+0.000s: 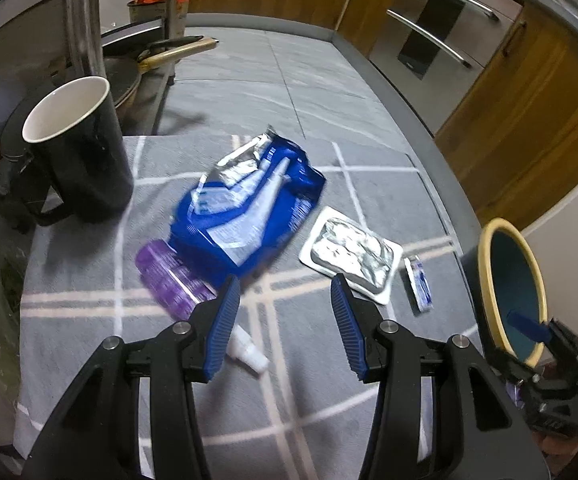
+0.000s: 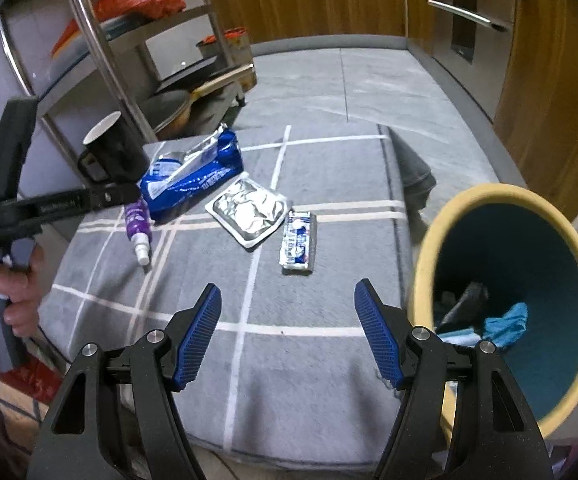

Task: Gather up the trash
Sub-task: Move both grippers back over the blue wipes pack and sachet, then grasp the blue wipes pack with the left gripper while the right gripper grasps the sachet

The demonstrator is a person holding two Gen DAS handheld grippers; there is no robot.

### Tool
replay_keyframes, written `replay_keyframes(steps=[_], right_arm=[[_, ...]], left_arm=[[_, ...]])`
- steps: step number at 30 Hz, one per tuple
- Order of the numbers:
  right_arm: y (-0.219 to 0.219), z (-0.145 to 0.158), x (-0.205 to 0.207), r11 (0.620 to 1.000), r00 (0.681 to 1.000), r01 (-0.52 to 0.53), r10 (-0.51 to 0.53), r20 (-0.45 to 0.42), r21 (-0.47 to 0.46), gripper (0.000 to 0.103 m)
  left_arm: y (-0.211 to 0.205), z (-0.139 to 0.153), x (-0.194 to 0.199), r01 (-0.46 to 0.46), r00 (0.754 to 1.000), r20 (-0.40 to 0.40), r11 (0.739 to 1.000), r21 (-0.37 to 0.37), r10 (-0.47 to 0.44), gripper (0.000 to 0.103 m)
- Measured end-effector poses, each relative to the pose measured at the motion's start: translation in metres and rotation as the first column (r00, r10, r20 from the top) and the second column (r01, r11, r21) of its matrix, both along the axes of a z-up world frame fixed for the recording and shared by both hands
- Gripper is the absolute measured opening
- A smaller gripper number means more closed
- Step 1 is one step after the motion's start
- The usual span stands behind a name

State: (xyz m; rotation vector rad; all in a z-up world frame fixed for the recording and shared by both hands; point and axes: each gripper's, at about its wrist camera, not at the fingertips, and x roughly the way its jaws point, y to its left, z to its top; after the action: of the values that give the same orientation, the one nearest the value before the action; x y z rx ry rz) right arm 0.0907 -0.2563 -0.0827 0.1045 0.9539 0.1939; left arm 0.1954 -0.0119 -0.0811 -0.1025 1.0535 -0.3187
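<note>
Both claws, left (image 1: 285, 320) and right (image 2: 287, 330), hung spread and empty over the mat (image 2: 289, 380). Blue bag (image 2: 193, 178), foil tray (image 2: 249, 208), sachet (image 2: 299, 240) and purple bottle (image 2: 139, 226) lay beside the bin (image 2: 441, 216); their print was too blurred to read

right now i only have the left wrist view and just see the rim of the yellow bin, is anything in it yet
Observer: Yes. The yellow-rimmed round bin with the teal inside holds a crumpled light-blue wad and something dark.
Operator: is the right hand-held gripper carrying anything
Observer: No. The right hand-held gripper stands open, with only the grey checked cloth beneath it.
Operator: any more trash off the cloth that i cant see
Observer: A crumpled red-orange plastic bag lies on the upper shelf of the metal rack. Whether it is trash I cannot tell.
</note>
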Motion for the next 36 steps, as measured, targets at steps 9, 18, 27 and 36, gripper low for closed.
replay_keyframes(steps=[9,18,27,36], right_arm=[[0.012,-0.024,0.035,1.000,0.999,0.002,-0.003,-0.035,-0.031,0.070],[0.020,-0.043,0.059,0.996,0.998,0.016,-0.020,-0.052,-0.087,0.062],[0.014,-0.063,0.066,0.997,0.995,0.037,-0.043,-0.088,-0.069,0.049],[0.023,-0.068,0.069,0.995,0.998,0.017,-0.023,-0.059,-0.101,0.047]], left_arm=[[-0.004,-0.012,0.041,0.008,1.000,0.006,0.999,0.034,-0.008,0.047],[-0.030,-0.033,0.071,0.080,0.997,0.012,0.989,0.121,-0.082,0.039],[-0.030,-0.052,0.075,0.061,0.998,-0.013,0.988,0.140,-0.060,0.019],[-0.031,-0.050,0.059,0.063,0.998,0.010,0.983,0.175,-0.065,0.005]])
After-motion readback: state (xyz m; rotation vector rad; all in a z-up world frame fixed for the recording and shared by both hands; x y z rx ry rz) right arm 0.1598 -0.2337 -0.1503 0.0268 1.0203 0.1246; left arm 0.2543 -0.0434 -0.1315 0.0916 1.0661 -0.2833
